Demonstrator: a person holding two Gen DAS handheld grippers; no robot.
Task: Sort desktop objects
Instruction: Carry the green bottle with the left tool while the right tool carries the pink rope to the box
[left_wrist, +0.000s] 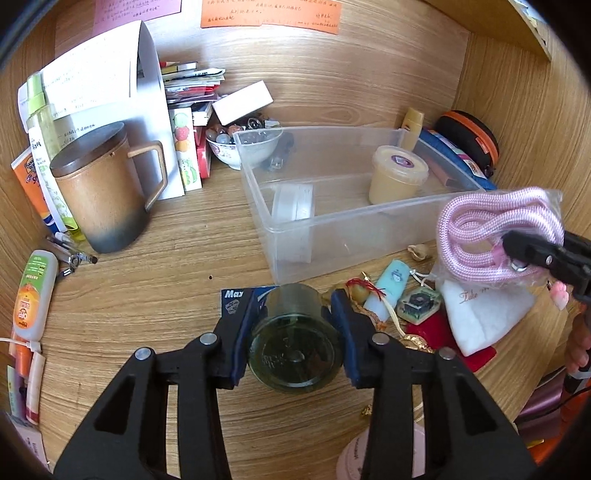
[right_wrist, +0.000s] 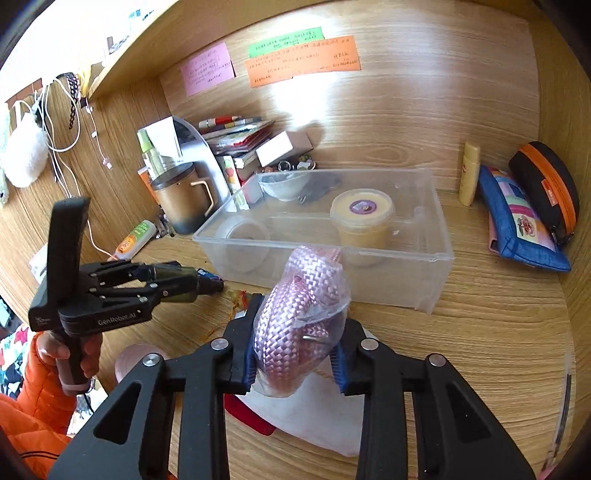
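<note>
Braided pink rope (right_wrist: 303, 317) in crinkly clear bag, round glass jar (left_wrist: 293, 347).

The writing on the pink note (right_wrist: 208, 68) and the orange note (right_wrist: 303, 61) on the back wall is too small to read, and in the left wrist view both notes are cut by the top edge. The left claw (left_wrist: 291, 325) covers the sides of the green glass jar (left_wrist: 293, 350), and the right claw (right_wrist: 297, 354) hides the lower part of the bagged pink rope (right_wrist: 303, 314), so I cannot tell how much rope is there. At the near edge of the bench (right_wrist: 480, 314) a pink round thing (left_wrist: 354, 461) is mostly behind the claw arms, and the small trinkets (left_wrist: 373, 295) are too tangled to name.
</note>
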